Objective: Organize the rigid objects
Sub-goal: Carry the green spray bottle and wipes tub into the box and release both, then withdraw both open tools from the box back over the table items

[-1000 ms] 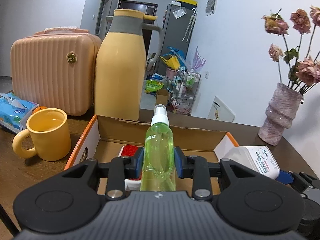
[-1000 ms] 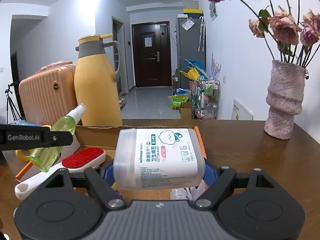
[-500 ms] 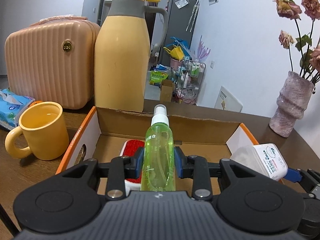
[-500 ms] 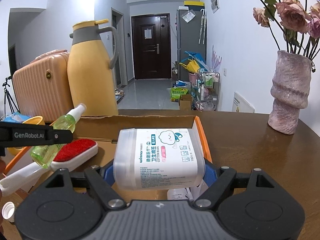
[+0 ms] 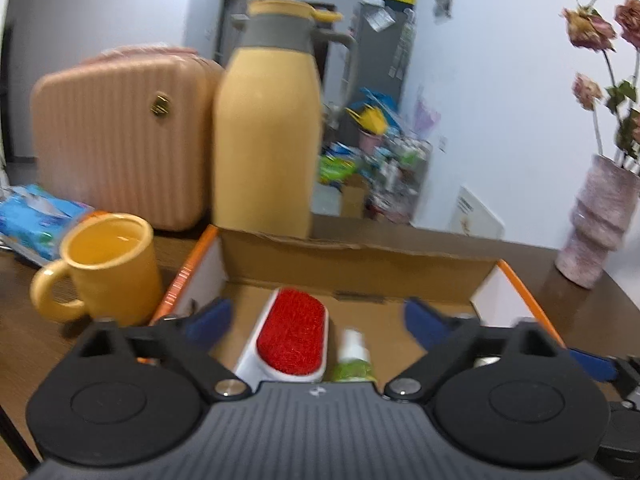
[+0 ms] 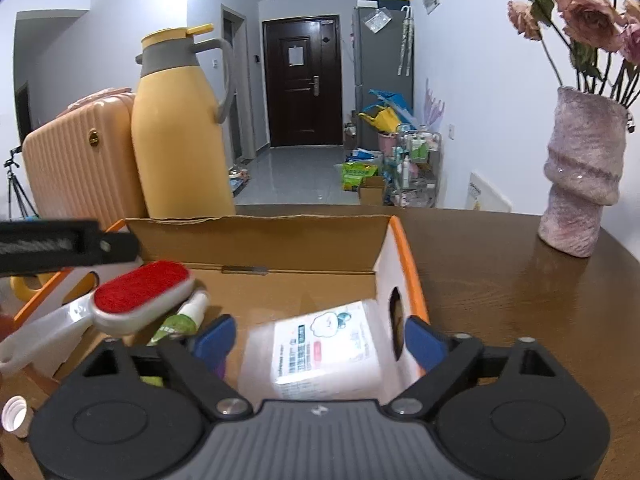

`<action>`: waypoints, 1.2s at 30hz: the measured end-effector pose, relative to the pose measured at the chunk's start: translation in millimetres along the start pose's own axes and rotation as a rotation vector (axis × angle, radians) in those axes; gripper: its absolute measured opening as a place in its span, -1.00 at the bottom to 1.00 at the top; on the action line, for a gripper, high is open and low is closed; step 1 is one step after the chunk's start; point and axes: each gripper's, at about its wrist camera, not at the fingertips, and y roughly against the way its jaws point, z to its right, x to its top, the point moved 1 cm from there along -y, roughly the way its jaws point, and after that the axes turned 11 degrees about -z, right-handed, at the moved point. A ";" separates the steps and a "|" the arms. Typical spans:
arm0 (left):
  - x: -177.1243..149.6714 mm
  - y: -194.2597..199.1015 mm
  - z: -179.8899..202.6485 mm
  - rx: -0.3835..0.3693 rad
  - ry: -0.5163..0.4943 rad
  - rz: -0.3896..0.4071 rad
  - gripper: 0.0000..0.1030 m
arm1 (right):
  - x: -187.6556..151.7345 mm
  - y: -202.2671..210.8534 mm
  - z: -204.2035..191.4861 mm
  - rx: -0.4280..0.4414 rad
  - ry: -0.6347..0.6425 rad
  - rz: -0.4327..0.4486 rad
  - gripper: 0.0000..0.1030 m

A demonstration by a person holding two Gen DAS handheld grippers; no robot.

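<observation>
**Left wrist and right wrist views: both grippers spread over the cardboard box**

Left wrist view, from the left: a blue tissue pack (image 5: 34, 216) lies at the table's edge, with a yellow mug (image 5: 108, 264) standing beside it. Behind them stand a peach ribbed case (image 5: 120, 136) and a tall yellow thermos jug (image 5: 268, 132). The open cardboard box (image 5: 360, 264) sits just in front of the jug. The left gripper (image 5: 316, 320) hangs over the box, its jaws just opened wide, blue pads far apart and touching nothing. Below them a red lint brush (image 5: 292, 332) lies on the box floor, and the green spray bottle (image 5: 354, 356) lies just to its right, nozzle pointing away. Far right stands a pink vase (image 5: 596, 224) of dried roses.

Right wrist view, from the left: a white bottle cap (image 6: 16, 416) lies on the table outside the box. The brush and the spray bottle lie side by side in the box's left part. The right gripper (image 6: 316, 340) has also just widened its jaws; the white cotton swab box (image 6: 324, 348) lies blurred between the spread pads, which press on nothing, close to the box's right wall.
</observation>
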 end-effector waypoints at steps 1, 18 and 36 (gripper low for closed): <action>0.5 0.9 -1.3 0.001 0.003 0.003 0.94 | 0.2 0.4 0.1 -0.004 0.000 0.003 0.88; 2.8 5.9 -2.9 0.008 0.011 0.013 1.00 | -0.7 8.2 0.3 0.009 0.000 0.018 0.95; -2.4 27.7 -6.1 0.016 0.006 0.058 1.00 | -2.4 25.7 -0.8 -0.007 -0.008 0.058 0.96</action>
